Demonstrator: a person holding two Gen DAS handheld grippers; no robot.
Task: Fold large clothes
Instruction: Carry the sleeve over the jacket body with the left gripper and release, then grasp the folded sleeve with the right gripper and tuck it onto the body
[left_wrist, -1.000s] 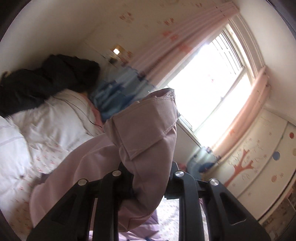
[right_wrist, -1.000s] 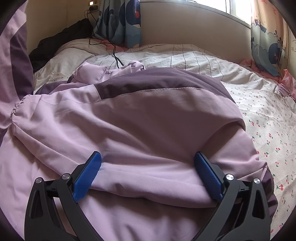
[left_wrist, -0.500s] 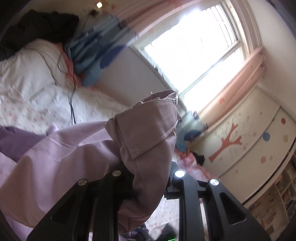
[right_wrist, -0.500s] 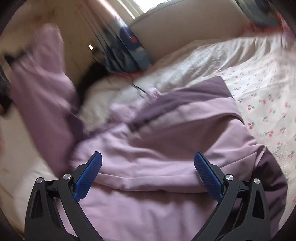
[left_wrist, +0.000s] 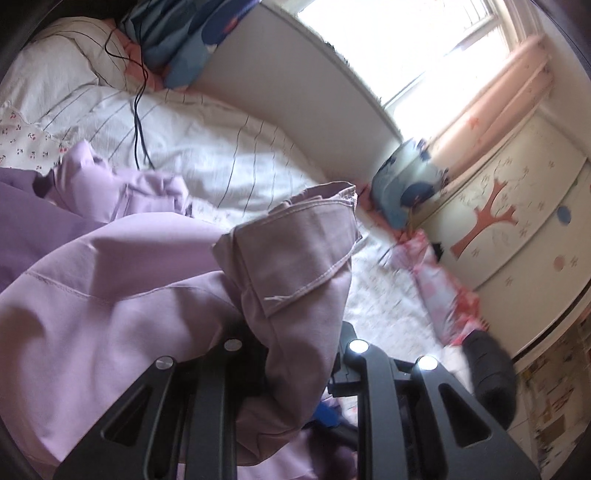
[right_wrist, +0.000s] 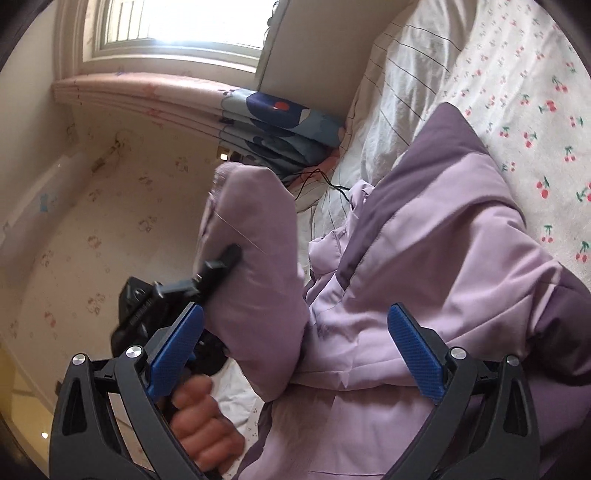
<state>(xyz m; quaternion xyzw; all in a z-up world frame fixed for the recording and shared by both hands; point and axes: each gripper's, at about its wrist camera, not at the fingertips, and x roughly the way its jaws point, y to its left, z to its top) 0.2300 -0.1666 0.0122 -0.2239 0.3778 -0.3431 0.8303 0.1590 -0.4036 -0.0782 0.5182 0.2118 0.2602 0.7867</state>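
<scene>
**Ana:** Where was the jacket (right_wrist: 436, 258) just then?

**Ben:** Spread over the bed (right_wrist: 524, 74), its body lying on the cherry-print sheet. One sleeve (left_wrist: 295, 258) stood clear of the bed, and the left gripper (left_wrist: 295, 354) was clenched on it just below the cuff, so the cuff end stuck out past the fingers.

**Ana:** And the right gripper (right_wrist: 295, 347)?

**Ben:** Released, jaws wide, holding nothing. It hovered over the jacket's body with lilac cloth showing between its blue pads (right_wrist: 413, 354).

**Ana:** So what did the next move hinge on?

**Ben:** The sleeve's line, I'd say. From the right wrist view it ran up from the jacket's near edge to the cuff, almost upright, and it stood on the side of the jacket away from the cherry-print sheet. To fold it in, the sleeve would have to swing across toward the dark purple panel (right_wrist: 424, 147). The left hand (right_wrist: 199, 424) already had it; the right was nearer the body, best placed to pin the cloth.

**Ana:** Any snag?

**Ben:** A black cable (left_wrist: 138, 110) lay on the bed beyond the jacket's collar, well clear.
</scene>
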